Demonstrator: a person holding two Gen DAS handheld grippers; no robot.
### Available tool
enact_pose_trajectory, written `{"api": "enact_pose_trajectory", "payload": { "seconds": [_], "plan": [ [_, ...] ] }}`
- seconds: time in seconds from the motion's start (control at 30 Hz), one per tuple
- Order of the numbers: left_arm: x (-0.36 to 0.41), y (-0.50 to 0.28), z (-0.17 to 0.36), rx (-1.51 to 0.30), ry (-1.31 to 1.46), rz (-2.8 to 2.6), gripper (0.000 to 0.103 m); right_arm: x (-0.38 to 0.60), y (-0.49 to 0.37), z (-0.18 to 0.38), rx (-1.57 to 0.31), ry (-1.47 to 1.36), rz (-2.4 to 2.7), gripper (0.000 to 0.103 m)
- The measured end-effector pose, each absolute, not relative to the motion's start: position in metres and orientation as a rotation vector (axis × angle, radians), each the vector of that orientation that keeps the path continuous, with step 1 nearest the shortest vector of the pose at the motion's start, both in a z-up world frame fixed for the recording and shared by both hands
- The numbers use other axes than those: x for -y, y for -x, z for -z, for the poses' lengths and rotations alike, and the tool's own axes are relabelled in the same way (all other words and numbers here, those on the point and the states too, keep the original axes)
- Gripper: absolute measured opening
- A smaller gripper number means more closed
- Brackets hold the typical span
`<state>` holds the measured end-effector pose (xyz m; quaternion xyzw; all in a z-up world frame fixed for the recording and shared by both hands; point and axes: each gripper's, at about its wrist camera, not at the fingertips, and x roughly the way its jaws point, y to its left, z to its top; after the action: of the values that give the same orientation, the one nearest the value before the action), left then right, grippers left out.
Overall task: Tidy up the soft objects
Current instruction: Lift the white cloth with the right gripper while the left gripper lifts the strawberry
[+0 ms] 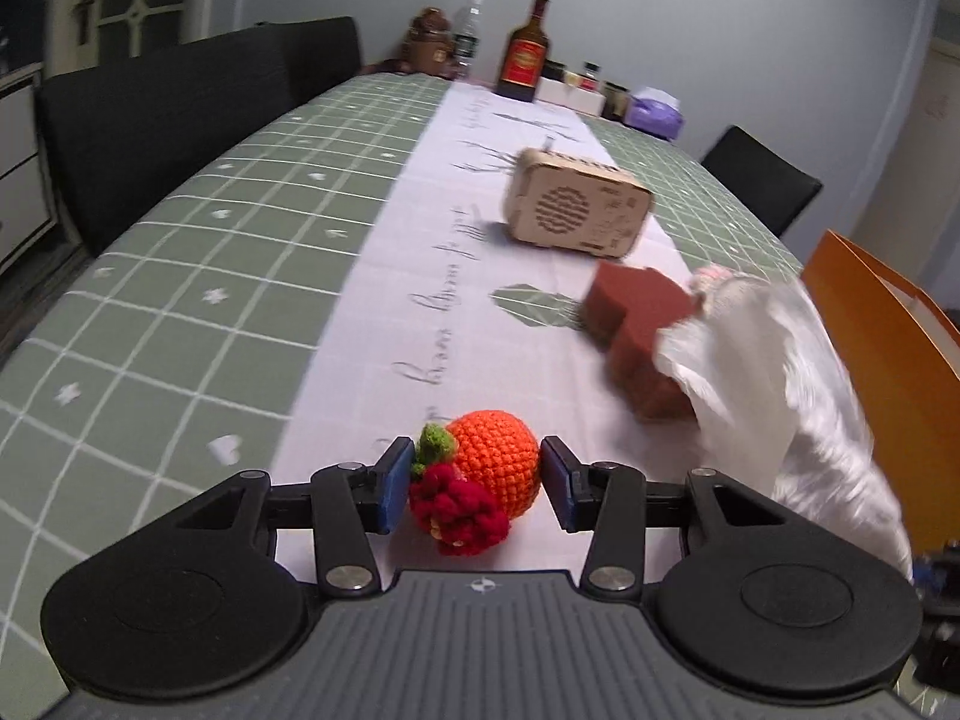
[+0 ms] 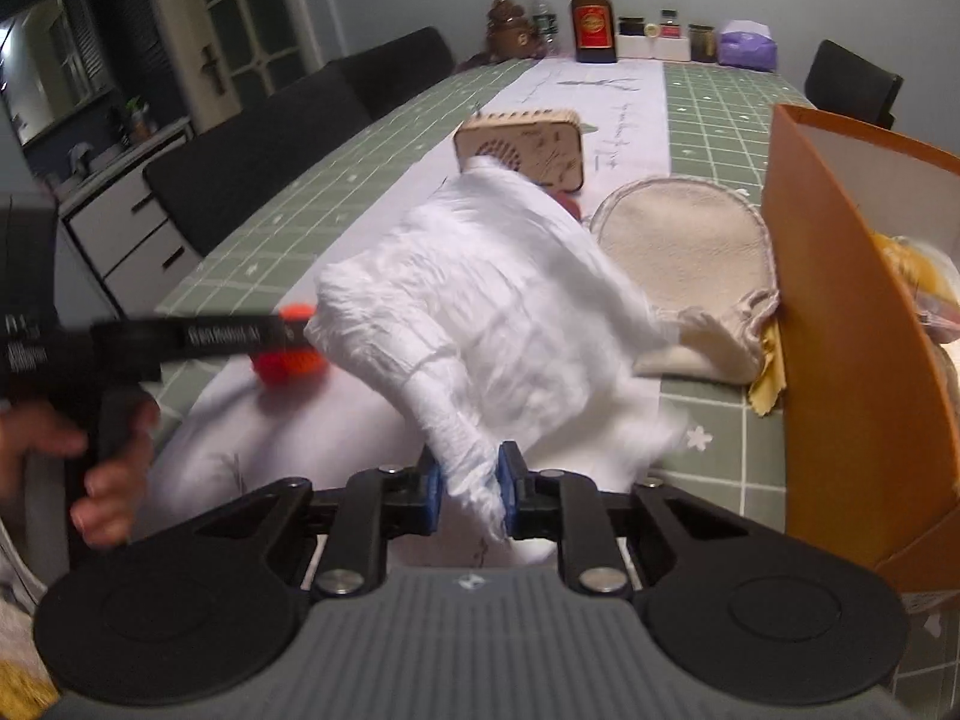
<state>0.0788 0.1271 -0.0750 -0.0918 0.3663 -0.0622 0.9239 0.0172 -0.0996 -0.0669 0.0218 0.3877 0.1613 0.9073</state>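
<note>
Left tool (image 1: 477,483) grasps a crocheted orange fruit (image 1: 495,462) with red and green trim between its blue pads, low over the white runner of the surface (image 1: 180,276). Right tool (image 2: 470,483) is clenched on a bunched white cloth (image 2: 492,312), which billows ahead and hides much of the view. Beyond it lie a beige pouch (image 2: 690,252) against an orange box (image 2: 840,360) at right, brown sponge blocks (image 1: 642,324), and farther off a wooden radio (image 1: 576,210).
</note>
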Motion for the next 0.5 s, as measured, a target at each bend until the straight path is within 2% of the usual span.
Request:
{"api": "enact_pose_trajectory", "payload": {
  "seconds": [0.1,0.13,0.17,0.23,0.3,0.33,0.4,0.5],
  "plan": [
    [-0.134,-0.076,0.074,-0.753,0.202,0.09,0.052,0.093,-0.021,0.073,-0.763,0.056,-0.302,0.02],
    [-0.136,-0.075,0.074,-0.756,0.204,0.086,0.052,0.091,-0.025,0.074,-0.753,0.092,-0.296,0.023],
    [-0.136,-0.073,0.073,-0.756,0.205,0.085,0.052,0.089,-0.03,0.076,-0.756,0.135,-0.294,0.034],
    [-0.134,-0.069,0.072,-0.752,0.2,0.09,0.052,0.089,-0.037,0.075,-0.746,0.191,-0.262,0.044],
    [-0.132,-0.067,0.071,-0.746,0.192,0.094,0.052,0.096,-0.042,0.068,-0.703,0.183,-0.233,0.075],
    [-0.132,-0.066,0.071,-0.745,0.191,0.093,0.053,0.097,-0.044,0.064,-0.679,0.185,-0.224,0.101],
    [-0.132,-0.067,0.072,-0.747,0.198,0.089,0.053,0.099,-0.051,0.061,-0.617,0.196,-0.218,0.1],
    [-0.134,-0.066,0.071,-0.744,0.207,0.088,0.053,0.095,-0.065,0.065,-0.618,0.263,-0.236,0.1]
  ]
}}
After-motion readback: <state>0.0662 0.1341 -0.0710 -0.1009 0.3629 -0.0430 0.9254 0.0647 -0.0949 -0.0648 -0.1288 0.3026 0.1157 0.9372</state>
